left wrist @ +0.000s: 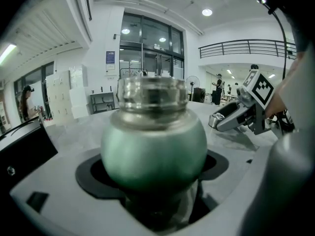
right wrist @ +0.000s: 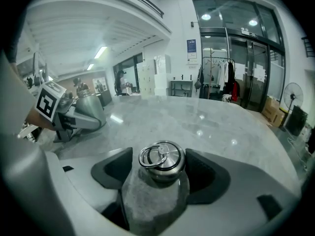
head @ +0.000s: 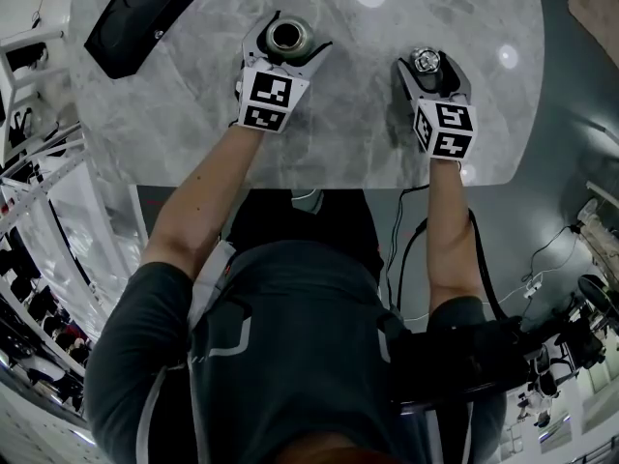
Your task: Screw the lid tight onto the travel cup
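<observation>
Within left gripper (head: 287,38), cup (left wrist: 153,146); right gripper (head: 427,64), lid (right wrist: 161,162).

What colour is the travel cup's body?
Metallic green travel cup, best seen in the left gripper view.

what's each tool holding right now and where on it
The left tool grips the travel cup round its green rounded body. The right tool seems to hold the lid by its sides.

Dark grey short-sleeved shirt (head: 290,332)
</observation>
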Motion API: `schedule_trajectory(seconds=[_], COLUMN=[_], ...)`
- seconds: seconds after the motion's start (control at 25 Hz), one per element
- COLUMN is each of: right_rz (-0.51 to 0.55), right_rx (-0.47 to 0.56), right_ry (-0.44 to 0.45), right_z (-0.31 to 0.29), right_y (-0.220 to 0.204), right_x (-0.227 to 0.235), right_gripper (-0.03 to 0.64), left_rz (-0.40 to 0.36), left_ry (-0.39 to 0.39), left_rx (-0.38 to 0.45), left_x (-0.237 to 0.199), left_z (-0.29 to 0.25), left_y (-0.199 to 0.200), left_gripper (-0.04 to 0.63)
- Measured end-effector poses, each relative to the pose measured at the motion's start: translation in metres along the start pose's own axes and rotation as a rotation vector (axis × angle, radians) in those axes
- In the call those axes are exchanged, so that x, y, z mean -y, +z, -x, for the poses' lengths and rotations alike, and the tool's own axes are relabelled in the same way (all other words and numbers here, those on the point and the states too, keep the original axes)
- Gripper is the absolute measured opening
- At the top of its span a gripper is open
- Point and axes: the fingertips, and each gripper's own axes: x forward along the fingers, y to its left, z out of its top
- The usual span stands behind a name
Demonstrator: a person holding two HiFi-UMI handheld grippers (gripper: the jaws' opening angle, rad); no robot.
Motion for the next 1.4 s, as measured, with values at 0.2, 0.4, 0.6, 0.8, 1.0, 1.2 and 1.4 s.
schedule_trajectory(seconds=[0.2,0.4,0.6,0.8,1.0,1.2,1.4], right_rz=[0.008,0.021,0.013,0.007,-0.031,-0.043,-0.029], right_rx=[-0.028,-0.035,-0.035,-0.033,-0.021,0.000,0.031], right_ry=[-0.033,-0.055,-0.053,-0.034,0.000,0.031,0.058], right_z=[-0.004,0.001,0.000,0.000,-0.004,0.010,0.058], right_y=[-0.001,0.001,0.001,0.001,0.003,0.022,0.057], right_x=[0.003,0.006,0.007,0.005,-0.003,-0.016,-0.023], right_gripper=[0.324,0.313,0.293,0.291,0.290,0.291,0.290], left_rz=[0.019,0.017,0.028,0.010,-0.033,-0.115,-0.151], left_ry=[0.003,0.000,0.021,-0.008,-0.098,-0.183,-0.223], left_rx=[0.027,0.030,0.030,0.025,0.048,0.042,0.038], left_x=[-0.003,-0.001,-0.005,-0.004,0.005,0.014,0.033], left_z=[0.000,0.002,0.002,0.003,0.015,0.045,0.092], left_y=[0.005,0.009,0.009,0.007,0.017,0.038,0.071], left_gripper=[0.421,0.420,0.408,0.397,0.397,0.397,0.397])
